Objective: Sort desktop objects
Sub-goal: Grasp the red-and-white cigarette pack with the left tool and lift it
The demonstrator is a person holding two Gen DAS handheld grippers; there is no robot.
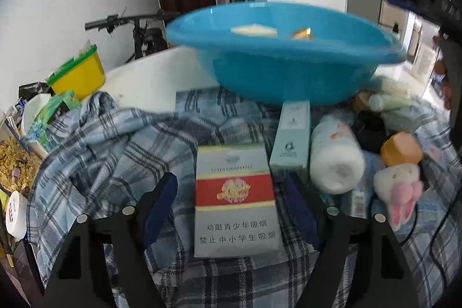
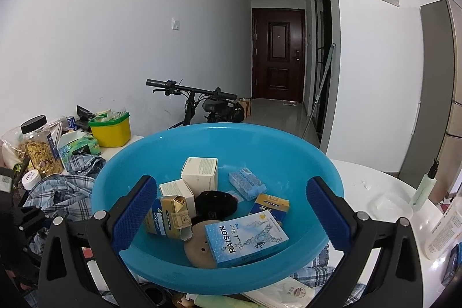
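Left wrist | cigarette pack (image 1: 235, 199) between fingers (image 1: 161, 204) — untouched | fingers released — spread

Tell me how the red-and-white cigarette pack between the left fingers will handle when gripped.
The cigarette pack looks like light, thin card, so it may dent if squeezed hard. Lying flat on rumpled plaid cloth, it should not roll, though it might slide.

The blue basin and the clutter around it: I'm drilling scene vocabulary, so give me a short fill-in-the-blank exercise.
1. The RAISON box lies inside the ____ basin.
2. The cigarette pack lies on a ____ cloth.
3. The tub behind the tissue pack is ____ with a green rim.

Missing words: blue; plaid; yellow
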